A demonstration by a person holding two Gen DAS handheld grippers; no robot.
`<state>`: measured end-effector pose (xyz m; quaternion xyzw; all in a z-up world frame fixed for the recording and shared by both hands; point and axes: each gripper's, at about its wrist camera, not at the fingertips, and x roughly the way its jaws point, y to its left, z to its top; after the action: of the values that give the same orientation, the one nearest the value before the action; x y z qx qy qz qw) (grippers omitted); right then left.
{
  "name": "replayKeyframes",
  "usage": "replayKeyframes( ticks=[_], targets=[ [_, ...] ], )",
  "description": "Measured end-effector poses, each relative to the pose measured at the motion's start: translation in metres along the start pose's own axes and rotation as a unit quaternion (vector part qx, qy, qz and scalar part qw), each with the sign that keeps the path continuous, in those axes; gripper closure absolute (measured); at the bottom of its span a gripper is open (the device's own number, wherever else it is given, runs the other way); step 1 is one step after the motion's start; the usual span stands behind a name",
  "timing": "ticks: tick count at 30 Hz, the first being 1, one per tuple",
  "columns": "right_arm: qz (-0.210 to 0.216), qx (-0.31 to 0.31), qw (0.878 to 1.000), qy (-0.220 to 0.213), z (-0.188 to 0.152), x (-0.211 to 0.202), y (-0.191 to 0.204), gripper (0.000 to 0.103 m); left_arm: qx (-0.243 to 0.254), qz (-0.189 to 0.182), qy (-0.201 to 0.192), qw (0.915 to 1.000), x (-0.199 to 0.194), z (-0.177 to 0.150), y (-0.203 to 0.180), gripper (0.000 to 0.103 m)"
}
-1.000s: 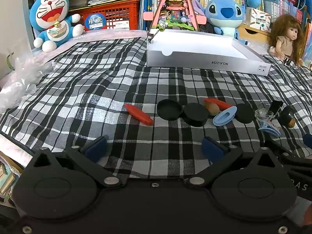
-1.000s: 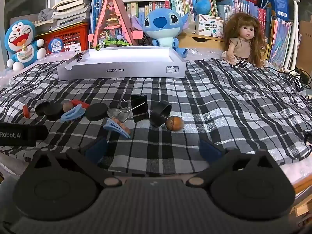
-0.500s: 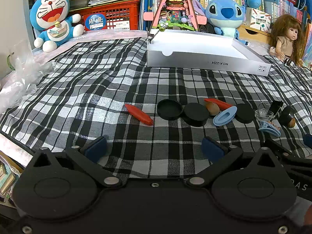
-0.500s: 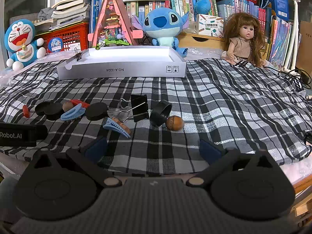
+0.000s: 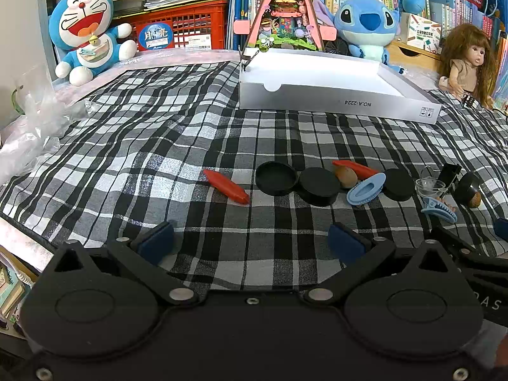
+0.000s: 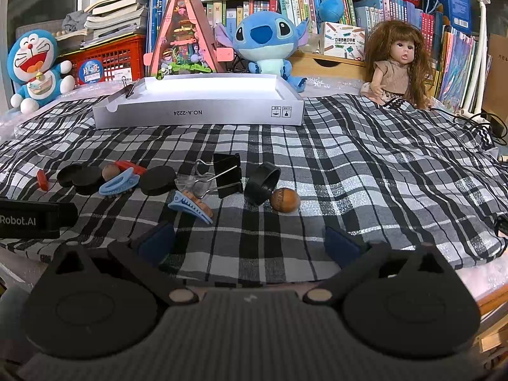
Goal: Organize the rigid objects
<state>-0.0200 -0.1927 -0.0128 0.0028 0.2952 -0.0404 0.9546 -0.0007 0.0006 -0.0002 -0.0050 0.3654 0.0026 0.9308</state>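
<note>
A black-and-white plaid cloth [image 5: 177, 133] covers the tabletop, and the small rigid items lie in a loose row across its near half. From the left: a slim orange-red plastic piece [image 5: 226, 186] lying flat and apart from the rest; a shallow black round lid [image 5: 275, 178] with its hollow side up, touching a flat black disc [image 5: 319, 186]; a brown nut-like ball [image 5: 346, 174] just in front of a second orange-red piece [image 5: 355, 166]; a light-blue plastic clip [image 5: 365, 188]; another black disc [image 5: 398, 184]; a small clear cup [image 6: 187, 184]; a toothed blue hair clip [image 6: 190, 206]; a black binder clip [image 6: 227, 174]; a black ring-shaped cap [image 6: 262, 183] tipped on its side; and a brown wooden ball [image 6: 284, 200] touching it. Farther back sits a shallow white cardboard box [image 6: 197, 112].

The left hand-held gripper [image 5: 250, 241] hovers near the row with its blue-padded jaws spread wide and holding nothing; the right hand-held gripper [image 6: 249, 243] is likewise spread and empty.
</note>
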Motion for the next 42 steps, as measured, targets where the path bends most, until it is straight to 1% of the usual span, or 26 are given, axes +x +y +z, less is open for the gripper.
replayKeyframes(
  ticks=[33, 42],
  targets=[
    [0.0, -0.001, 1.0, 0.001, 0.0021, -0.0029, 0.0008, 0.0, 0.0, 0.0, -0.001, 1.0, -0.0002, -0.0002, -0.0001, 0.0],
    [-0.003, 0.003, 1.0, -0.007, -0.0018, -0.003, 0.0007, 0.0, 0.0, 0.0, -0.001, 1.0, -0.0002, -0.0002, -0.0001, 0.0]
  ],
)
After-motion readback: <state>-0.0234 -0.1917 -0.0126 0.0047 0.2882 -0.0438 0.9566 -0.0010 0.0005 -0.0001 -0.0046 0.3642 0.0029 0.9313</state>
